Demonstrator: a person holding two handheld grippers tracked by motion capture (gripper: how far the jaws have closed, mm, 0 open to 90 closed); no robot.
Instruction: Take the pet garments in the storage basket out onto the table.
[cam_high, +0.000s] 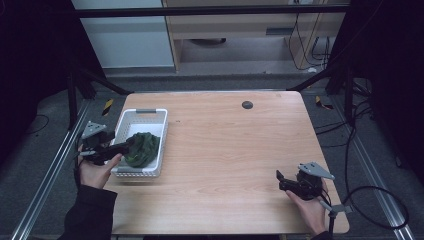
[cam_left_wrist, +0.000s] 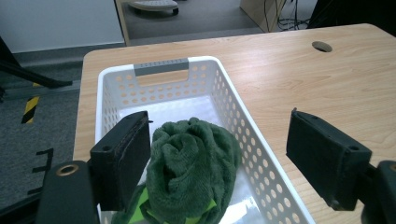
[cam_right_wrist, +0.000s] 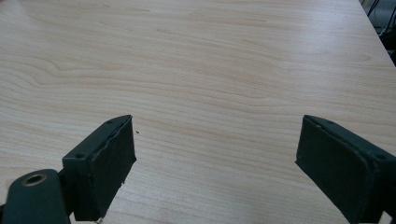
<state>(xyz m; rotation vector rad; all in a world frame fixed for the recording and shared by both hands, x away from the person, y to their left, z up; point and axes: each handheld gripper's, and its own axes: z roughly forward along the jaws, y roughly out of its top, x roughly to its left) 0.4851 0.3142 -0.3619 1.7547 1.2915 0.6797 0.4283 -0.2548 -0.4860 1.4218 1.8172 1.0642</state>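
A white perforated basket (cam_high: 152, 117) stands on the left part of the wooden table (cam_high: 230, 145). Inside it lies a bunched dark green towel (cam_high: 141, 148). My left gripper (cam_high: 125, 146) reaches over the basket's near left rim, with its tips at the towel. In the left gripper view the basket (cam_left_wrist: 161, 66) holds the towel (cam_left_wrist: 191, 168), which sits between the wide-apart jaws of my left gripper (cam_left_wrist: 224, 158), close against the left jaw. My right gripper (cam_high: 281, 181) is held low near the table's front right, and my right gripper (cam_right_wrist: 215, 163) stands open over bare wood.
A small round dark hole (cam_high: 247, 104) is set in the table's far side, also visible as the hole (cam_left_wrist: 321, 46) past the basket. Black frame bars and cables surround the table. Bare wood spans between the basket and the right hand.
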